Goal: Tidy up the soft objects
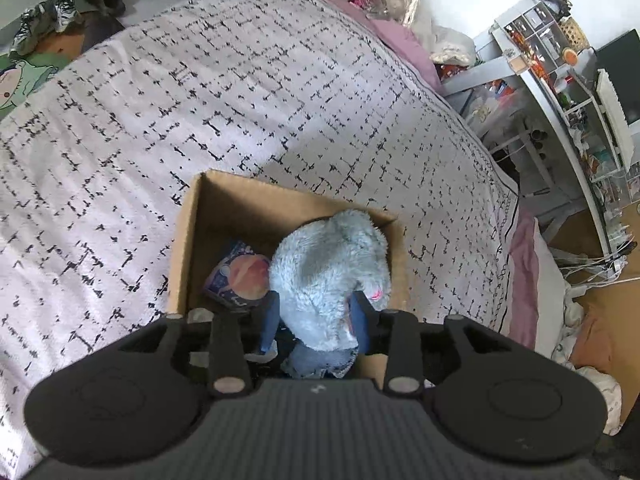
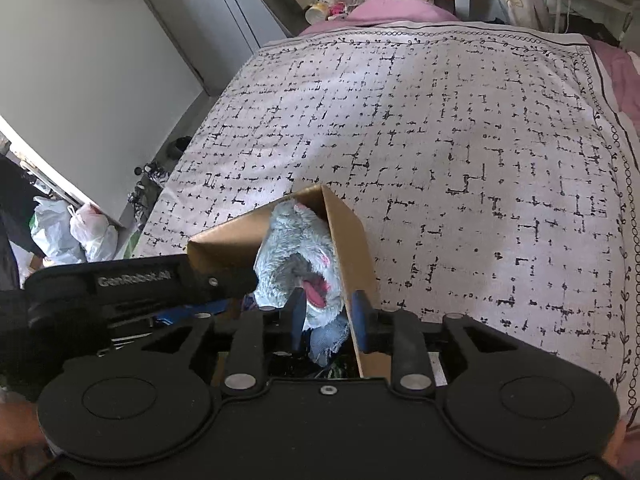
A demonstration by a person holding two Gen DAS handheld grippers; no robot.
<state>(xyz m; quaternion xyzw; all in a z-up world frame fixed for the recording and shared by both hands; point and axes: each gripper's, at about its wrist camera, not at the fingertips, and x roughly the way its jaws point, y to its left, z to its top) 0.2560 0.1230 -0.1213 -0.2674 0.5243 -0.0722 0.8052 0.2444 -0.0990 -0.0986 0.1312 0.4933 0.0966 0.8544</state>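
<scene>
A brown cardboard box [image 1: 192, 224] stands open on the bed. A fluffy grey-blue plush toy [image 1: 328, 272] with a pink mouth sits inside it, over blue denim fabric [image 1: 316, 360]. A purple and pink soft item [image 1: 240, 276] lies in the box beside it. My left gripper [image 1: 316, 312] is shut on the plush, one finger on each side. In the right wrist view the plush [image 2: 296, 256] fills the box [image 2: 352, 248]. My right gripper [image 2: 328, 308] straddles the box's right wall, one finger inside by the plush, one outside. The left gripper's body [image 2: 132, 280] reaches in from the left.
The bed has a white cover with black dashes [image 1: 240, 100] and pink bedding [image 1: 400, 36] at its edge. A cluttered desk and shelves [image 1: 560, 80] stand right. Shoes [image 1: 44, 16] lie on the floor far left. Plastic bags [image 2: 68, 228] sit by the wall.
</scene>
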